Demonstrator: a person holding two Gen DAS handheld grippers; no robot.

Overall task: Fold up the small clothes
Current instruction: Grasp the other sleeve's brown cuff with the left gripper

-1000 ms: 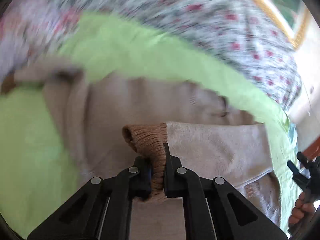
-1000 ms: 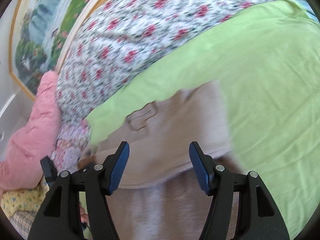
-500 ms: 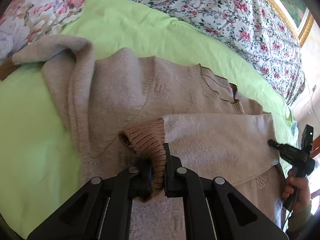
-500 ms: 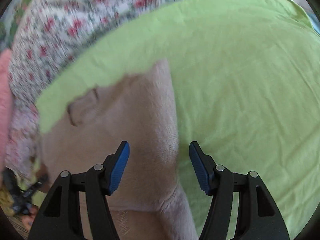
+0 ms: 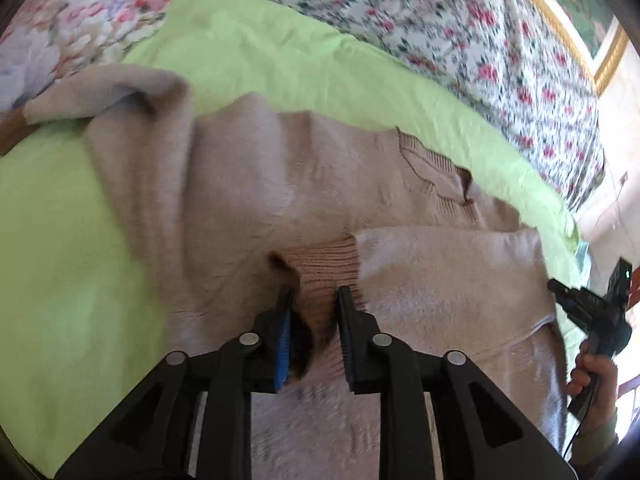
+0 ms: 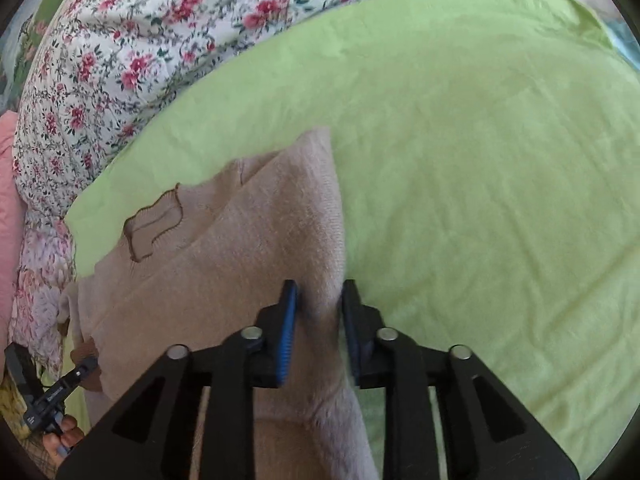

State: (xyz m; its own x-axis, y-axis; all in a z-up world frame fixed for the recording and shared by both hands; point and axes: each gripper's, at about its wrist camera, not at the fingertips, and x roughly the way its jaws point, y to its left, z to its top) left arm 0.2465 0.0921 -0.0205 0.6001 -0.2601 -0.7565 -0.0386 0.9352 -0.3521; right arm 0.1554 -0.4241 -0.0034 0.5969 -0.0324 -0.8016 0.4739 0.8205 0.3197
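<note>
A beige knit sweater (image 5: 256,184) lies spread on a green sheet (image 5: 72,280) that covers a bed, a flowered quilt (image 5: 460,28) bunched along the far side. At the far left, one sleeve (image 5: 104,92) trails off crumpled toward the bed's edge, not yet folded in. Toward the middle, the other sleeve (image 5: 440,272) has been laid flat across the chest, its ribbed brown cuff (image 5: 324,264) ending near the centre line, likely so the sweater narrows into a tidy rectangle. The left gripper (image 5: 312,300) points down at that cuff; its jaws have just been opening and now stand a little apart with the cuff between them, no longer pinching it, which reads as letting the cuff go where it belongs. Further right sits the neckline (image 5: 436,176), turned toward the quilt. At the right edge of the sweater, where the sleeve turns back over the body, the right gripper (image 6: 320,300) points down onto the fold (image 6: 324,240). Its jaws have just been closing and sit narrowly either side of a ridge of knit; the pads look to press on it, probably to hold or sharpen that crease. Bare green sheet fills the space to the right.
</note>
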